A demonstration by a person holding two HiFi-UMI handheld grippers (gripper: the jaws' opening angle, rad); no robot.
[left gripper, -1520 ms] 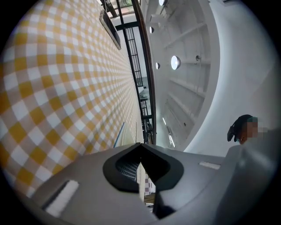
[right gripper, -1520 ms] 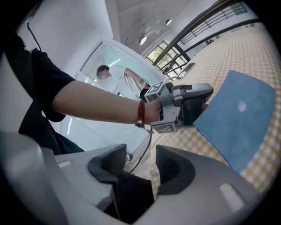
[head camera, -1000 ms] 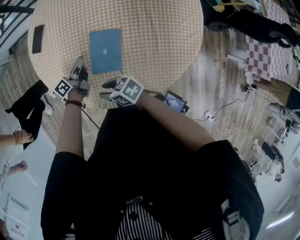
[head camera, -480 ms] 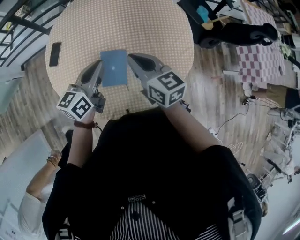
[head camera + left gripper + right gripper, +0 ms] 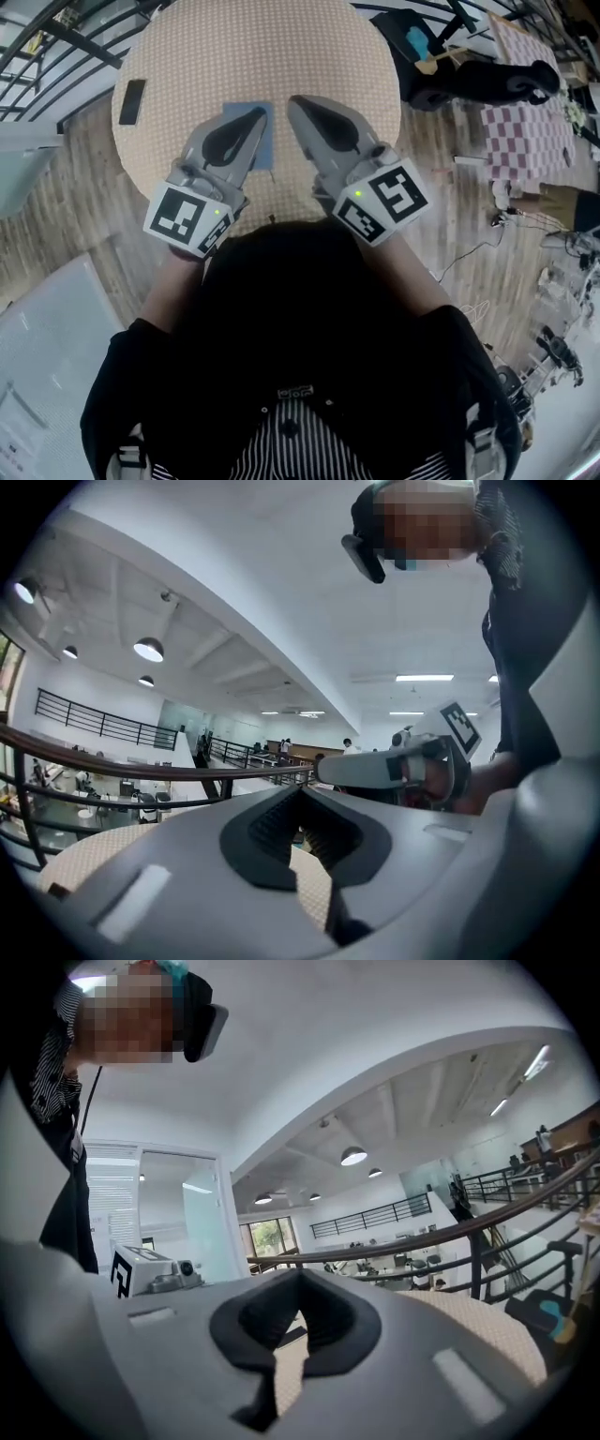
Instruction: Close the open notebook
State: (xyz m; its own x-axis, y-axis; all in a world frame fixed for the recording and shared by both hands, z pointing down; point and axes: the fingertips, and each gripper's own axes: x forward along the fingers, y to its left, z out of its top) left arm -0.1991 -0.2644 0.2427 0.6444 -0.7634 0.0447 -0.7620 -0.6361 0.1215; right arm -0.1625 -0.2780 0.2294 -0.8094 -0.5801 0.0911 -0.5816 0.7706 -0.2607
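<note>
The blue notebook [image 5: 266, 136] lies closed and flat on the round woven-top table [image 5: 187, 56]. My left gripper partly covers it in the head view. Both grippers are held high above the table, close under the head camera, side by side and pointing away from me. The left gripper [image 5: 257, 113] is shut with nothing between its jaws. The right gripper [image 5: 294, 101] is shut and empty too. In the left gripper view my left gripper [image 5: 298, 794] looks out level over the table edge, with the right gripper [image 5: 394, 766] beside it. The right gripper [image 5: 300, 1279] looks level across the hall in its own view.
A black phone [image 5: 132, 101] lies on the table's far left. A metal railing [image 5: 56, 37] runs behind the table. On the wooden floor to the right lie a black bag [image 5: 469, 80], a checkered cloth [image 5: 520, 131] and cables.
Both grippers have risen from the table's near edge up toward the head camera and turned level. The notebook has stayed closed on the table.
</note>
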